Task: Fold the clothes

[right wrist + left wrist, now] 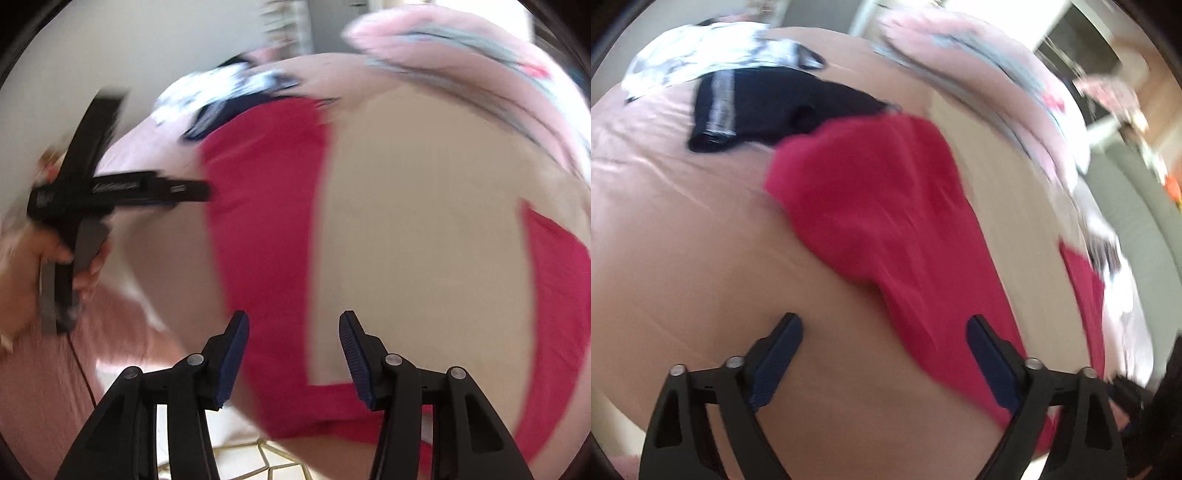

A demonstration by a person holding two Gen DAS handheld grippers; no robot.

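The left claw stands wide open w/ nothing between its pads; in its own view it hangs above the bed, one blue pad over bare peach sheet, the other over the edge of the red garment. No contact w/ the cloth can be made out (the frame is motion-blurred). In the right wrist view the same left claw shows from the side, gripped by a hand at the left of the frame, its tip just at the red garment's left edge; whether it touches can't be told.

The right claw is part open, about halfway, and holds nothing. It hangs over the near end of the red garment, approx. where a red band runs across under its pads.

The red garment lies spread on the bed, w/ a broad pale panel between its red parts in the right wrist view. Beyond it, at the far side of the bed, lies a dark navy garment, its corner touching the red one, and past that a black-and-white printed cloth. A pink pillow w/ grey stripes sits to the far right. A pink sleeve shows below the hand.
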